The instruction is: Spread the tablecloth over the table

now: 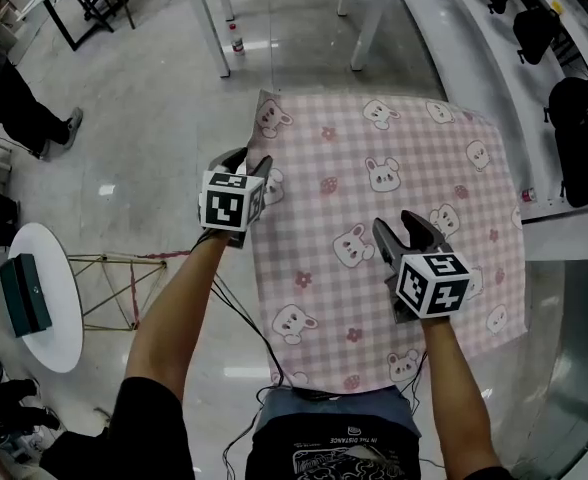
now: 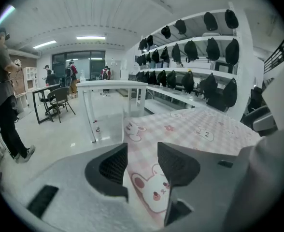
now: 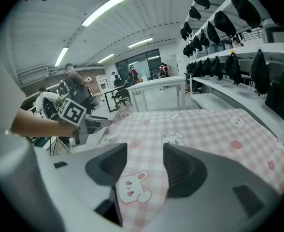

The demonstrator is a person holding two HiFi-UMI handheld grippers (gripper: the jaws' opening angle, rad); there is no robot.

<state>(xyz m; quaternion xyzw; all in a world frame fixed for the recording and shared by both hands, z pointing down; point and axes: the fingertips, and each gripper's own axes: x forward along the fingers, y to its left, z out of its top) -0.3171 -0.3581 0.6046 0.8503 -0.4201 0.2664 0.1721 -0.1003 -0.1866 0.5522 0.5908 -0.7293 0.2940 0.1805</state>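
Note:
A pink checked tablecloth with bunny prints lies flat over the table; its far left corner is slightly turned up. My left gripper is at the cloth's left edge, jaws open, and the left gripper view shows that edge lying loose between the pads with my left gripper not pressing on it. My right gripper hovers over the cloth's near middle, also open. In the right gripper view a bunny print shows in the gap of my right gripper, and the left gripper is at the left.
White table legs and a small bottle stand on the floor beyond the table. A round white side table with a teal box is at the left. Shelves with black bags run along the right. A person stands far left.

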